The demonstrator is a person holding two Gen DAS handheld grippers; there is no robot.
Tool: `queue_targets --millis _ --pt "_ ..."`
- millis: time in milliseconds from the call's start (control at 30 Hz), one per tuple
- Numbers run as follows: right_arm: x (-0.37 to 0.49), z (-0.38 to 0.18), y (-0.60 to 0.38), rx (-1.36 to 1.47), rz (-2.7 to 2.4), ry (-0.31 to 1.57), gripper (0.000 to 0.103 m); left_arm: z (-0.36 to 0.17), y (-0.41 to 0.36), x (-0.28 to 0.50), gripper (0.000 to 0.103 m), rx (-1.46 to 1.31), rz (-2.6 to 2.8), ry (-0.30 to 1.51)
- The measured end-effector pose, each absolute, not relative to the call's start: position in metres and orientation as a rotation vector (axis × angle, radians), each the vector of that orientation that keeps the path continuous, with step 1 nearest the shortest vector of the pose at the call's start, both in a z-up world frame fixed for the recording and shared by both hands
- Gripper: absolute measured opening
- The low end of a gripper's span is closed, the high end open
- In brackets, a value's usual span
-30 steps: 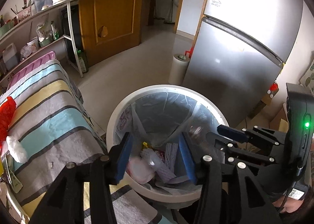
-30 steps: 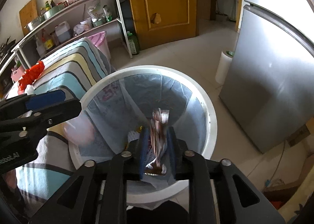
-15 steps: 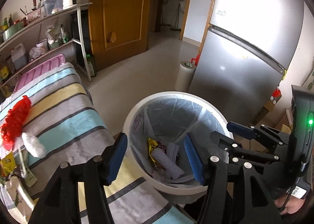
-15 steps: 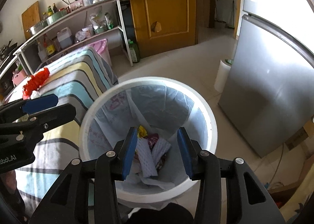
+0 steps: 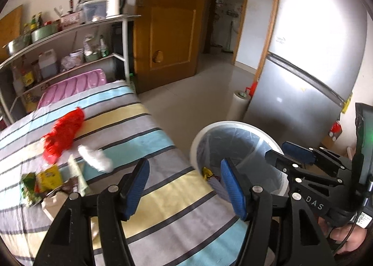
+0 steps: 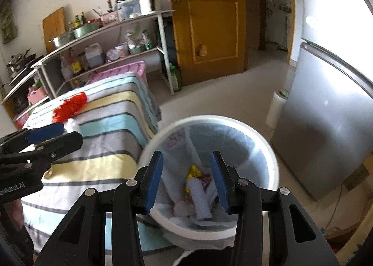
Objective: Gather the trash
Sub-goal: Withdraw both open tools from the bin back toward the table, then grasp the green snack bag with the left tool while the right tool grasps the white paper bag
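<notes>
- The left gripper (image 5: 184, 184), black with blue pads, stood spread and held nothing, low in the middle of the left wrist view, over the edge of the table (image 5: 163, 207) draped in a cloth striped grey, yellow and pale blue.
- The right gripper (image 6: 186, 179) was likewise released and empty, at the bottom centre of the right wrist view, poised over the round white plastic trash bin (image 6: 272, 161) lined with a thin clear bag.
- Part of the job looked done: at the bottom of that bin, framed between the right gripper's pads, lay a white ribbed foam sleeve (image 6: 200, 198), a yellow crinkled wrapper (image 6: 193, 171) and a dark reddish wrapper (image 6: 206, 179).
- Plenty looked left, all on the table at the left of the left wrist view:
  - a bright red crumpled plastic bag (image 5: 64, 135), middle left;
  - a white wad of tissue or foam (image 5: 95, 157) just beside it, to its lower right;
  - a yellow and green snack packet (image 5: 39, 183) near the left edge, with a brown wrapper (image 5: 64, 187) and a pale paper scrap next to it.
- The bin stood on the floor close against the table's edge, so each remaining piece seemed a short carry away.
- I judged the task roughly half finished, with the white wad the nearest piece to the left gripper.
</notes>
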State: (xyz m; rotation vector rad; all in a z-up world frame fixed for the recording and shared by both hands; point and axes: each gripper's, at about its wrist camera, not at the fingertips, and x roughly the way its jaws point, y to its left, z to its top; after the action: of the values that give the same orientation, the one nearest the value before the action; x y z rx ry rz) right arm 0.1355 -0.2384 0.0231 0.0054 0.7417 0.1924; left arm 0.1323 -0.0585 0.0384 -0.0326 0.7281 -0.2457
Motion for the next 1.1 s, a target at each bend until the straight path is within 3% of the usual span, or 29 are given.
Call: queue_targets --millis 333,867,1100 --pt "0.130 0.030 -0.181 -0.024 0.320 0.716 0.044 0.041 0.004 0.108 0.069 -0.060 -0.119 0.701" --pt "0.130 0.010 -0.076 -0.077 0.586 0.767 0.051 0.029 0.124 0.075 0.090 -0.152 0.122 0.697" --pt "0.132 0.003 -0.046 -0.060 0.705 0.799 0.052 0.014 0.150 0.074 0.090 -0.145 0.144 0.757"
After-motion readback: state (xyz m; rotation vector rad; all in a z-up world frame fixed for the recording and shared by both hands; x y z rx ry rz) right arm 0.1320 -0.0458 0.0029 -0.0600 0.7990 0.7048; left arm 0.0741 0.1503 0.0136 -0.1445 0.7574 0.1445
